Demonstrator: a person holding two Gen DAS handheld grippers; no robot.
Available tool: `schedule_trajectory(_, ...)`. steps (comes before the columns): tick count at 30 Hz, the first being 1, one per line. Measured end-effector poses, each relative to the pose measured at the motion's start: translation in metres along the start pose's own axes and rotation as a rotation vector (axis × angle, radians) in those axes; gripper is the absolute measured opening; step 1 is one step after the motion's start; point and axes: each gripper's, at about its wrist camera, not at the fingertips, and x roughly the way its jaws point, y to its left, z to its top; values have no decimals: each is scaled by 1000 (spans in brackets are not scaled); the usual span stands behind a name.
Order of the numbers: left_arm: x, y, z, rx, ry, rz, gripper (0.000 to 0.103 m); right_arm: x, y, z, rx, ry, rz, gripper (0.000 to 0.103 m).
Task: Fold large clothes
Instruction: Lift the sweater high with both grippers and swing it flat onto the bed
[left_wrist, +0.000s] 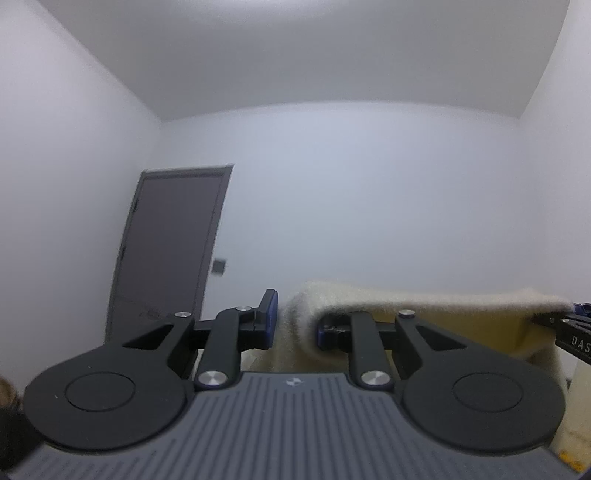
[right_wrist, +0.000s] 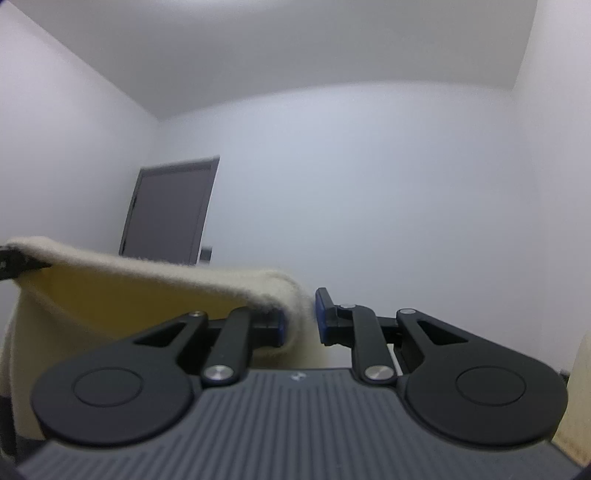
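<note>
A cream fleecy garment (left_wrist: 424, 301) with a yellow inner side is stretched in the air between my two grippers. In the left wrist view its thick edge runs from my left gripper (left_wrist: 295, 325) to the right edge, where the other gripper's tip shows. My left gripper is shut on that edge, the cloth bunched between its blue pads. In the right wrist view the garment (right_wrist: 155, 273) spans leftward from my right gripper (right_wrist: 301, 321), which is shut on its folded corner. Both grippers point slightly upward toward the far wall. The garment's lower part hangs out of sight.
A white wall (left_wrist: 369, 203) and ceiling fill both views. A dark grey door (left_wrist: 170, 243) stands at the back left, with a small dark wall plate (left_wrist: 219, 266) beside it. No table or floor is visible.
</note>
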Motion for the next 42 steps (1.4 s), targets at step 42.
schedule_trajectory(42,540,-28,-651,-77,963,28,36,452,-80,-563,124,762,-97,19)
